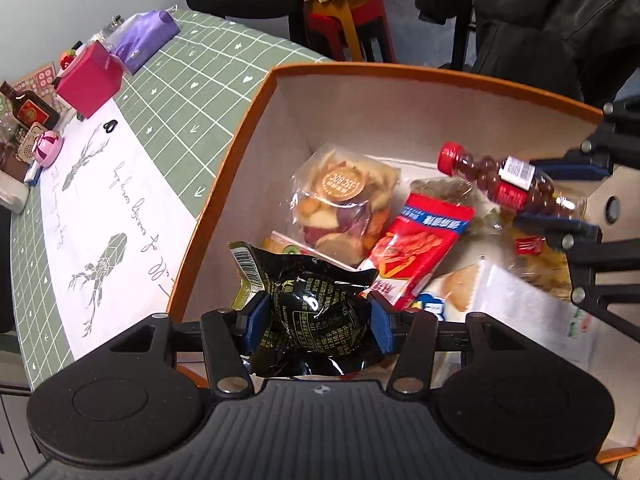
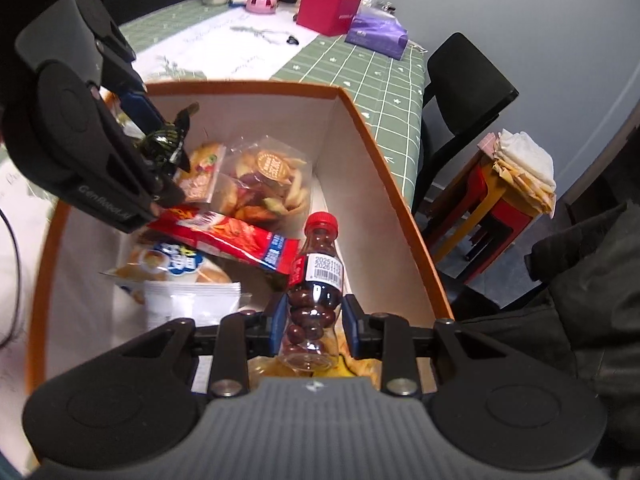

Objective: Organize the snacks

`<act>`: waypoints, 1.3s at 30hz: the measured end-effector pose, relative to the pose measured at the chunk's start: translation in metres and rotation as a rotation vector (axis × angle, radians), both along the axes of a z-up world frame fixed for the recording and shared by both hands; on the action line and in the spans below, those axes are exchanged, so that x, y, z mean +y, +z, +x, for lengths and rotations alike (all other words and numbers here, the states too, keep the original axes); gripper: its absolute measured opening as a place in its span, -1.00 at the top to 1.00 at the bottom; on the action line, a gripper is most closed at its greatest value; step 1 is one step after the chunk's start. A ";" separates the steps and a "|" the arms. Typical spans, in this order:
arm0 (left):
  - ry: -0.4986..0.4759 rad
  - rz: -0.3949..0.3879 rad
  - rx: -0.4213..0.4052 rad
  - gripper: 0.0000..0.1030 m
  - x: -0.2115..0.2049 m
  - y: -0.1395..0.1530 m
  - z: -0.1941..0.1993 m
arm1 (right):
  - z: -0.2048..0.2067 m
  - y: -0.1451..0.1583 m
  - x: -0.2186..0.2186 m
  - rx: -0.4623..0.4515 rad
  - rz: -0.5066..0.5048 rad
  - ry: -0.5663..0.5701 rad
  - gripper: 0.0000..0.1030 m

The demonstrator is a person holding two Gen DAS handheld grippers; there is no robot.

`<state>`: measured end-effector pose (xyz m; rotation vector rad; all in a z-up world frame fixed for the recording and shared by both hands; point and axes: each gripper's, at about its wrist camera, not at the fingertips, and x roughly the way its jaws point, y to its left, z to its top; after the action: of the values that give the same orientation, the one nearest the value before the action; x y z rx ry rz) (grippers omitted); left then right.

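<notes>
An orange box [image 1: 224,176] with white inner walls holds several snacks. My left gripper [image 1: 316,322] is shut on a black snack packet [image 1: 316,312] over the box's near edge; the packet also shows in the right wrist view [image 2: 166,142]. My right gripper [image 2: 312,326] is shut on a small red-capped bottle of chocolate balls [image 2: 316,280] inside the box by its right wall; the bottle also shows in the left wrist view [image 1: 508,180]. In the box lie a clear bag of dried fruit chips [image 1: 344,196], a red snack packet [image 1: 420,240] and a white bread bag [image 2: 180,268].
The box [image 2: 400,200] stands on a green grid tablecloth [image 1: 192,76] with a white runner. At the table's far end are a pink box [image 1: 88,78], a purple pouch [image 1: 142,36], a dark bottle [image 1: 28,110] and small items. A black chair [image 2: 460,92] and red stool [image 2: 500,200] stand beside it.
</notes>
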<state>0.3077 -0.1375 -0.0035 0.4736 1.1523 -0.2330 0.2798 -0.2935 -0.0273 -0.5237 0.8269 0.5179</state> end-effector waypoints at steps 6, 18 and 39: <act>-0.003 0.017 0.024 -0.18 0.000 -0.012 0.004 | 0.009 -0.006 0.009 -0.003 -0.027 0.014 0.45; -0.031 0.009 -0.007 -0.35 -0.001 -0.006 -0.006 | 0.016 -0.012 0.019 -0.010 -0.045 -0.008 0.16; 0.002 -0.138 -0.197 -0.41 0.023 0.085 -0.110 | -0.089 0.051 0.031 -0.182 0.001 0.045 -0.32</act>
<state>0.1975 -0.1144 0.0820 0.3653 0.9374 -0.2566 0.1909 -0.2622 0.0239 -0.5805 0.6424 0.5043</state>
